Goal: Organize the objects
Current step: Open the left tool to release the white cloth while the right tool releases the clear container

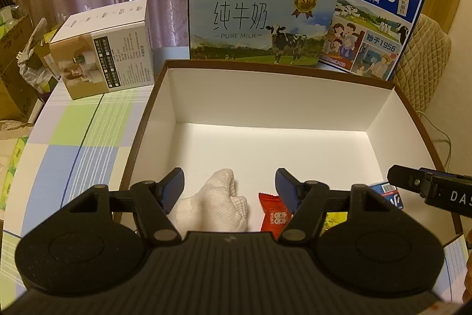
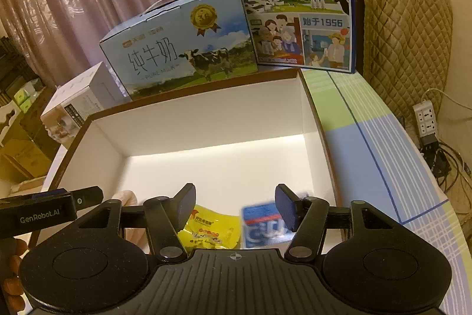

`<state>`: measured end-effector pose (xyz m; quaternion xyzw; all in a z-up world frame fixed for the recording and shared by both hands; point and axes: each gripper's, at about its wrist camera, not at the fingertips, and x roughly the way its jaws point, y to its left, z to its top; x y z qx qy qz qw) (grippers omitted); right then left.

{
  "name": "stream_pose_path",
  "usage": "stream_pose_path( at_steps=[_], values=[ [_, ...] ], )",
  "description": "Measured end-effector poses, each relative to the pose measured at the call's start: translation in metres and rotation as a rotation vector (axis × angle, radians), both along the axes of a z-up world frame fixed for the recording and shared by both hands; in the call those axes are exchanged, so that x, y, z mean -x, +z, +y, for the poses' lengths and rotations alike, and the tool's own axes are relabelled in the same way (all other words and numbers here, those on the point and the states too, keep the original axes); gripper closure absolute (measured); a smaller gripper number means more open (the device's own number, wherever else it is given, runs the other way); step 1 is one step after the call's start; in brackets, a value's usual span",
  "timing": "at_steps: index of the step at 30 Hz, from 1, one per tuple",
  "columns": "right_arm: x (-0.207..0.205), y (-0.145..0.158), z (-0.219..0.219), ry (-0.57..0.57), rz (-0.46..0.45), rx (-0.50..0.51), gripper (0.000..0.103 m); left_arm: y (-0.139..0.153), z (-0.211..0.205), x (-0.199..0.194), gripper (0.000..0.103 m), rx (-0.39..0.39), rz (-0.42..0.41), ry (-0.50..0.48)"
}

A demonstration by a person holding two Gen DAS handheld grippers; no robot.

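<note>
White box [image 1: 224, 96] takes the sorted items along its near wall: sock [image 1: 218, 205], red packet [image 1: 273, 214], yellow packet [image 2: 211, 226], blue carton [image 2: 262, 223]. We hold left gripper [image 1: 230, 188] and right gripper [image 2: 236, 205] over them, jaws spread, gripping nothing.
</note>
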<state>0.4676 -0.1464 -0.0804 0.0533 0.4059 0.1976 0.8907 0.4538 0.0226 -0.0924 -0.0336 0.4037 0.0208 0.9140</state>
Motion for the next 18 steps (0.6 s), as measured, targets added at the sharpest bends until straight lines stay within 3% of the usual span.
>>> stream_pose_path(
  at_steps=[18],
  values=[
    [0.03,0.028,-0.012,0.045,-0.07,-0.013,0.044,0.021,-0.006,0.027,0.037,0.008,-0.024,-0.013]
  ],
)
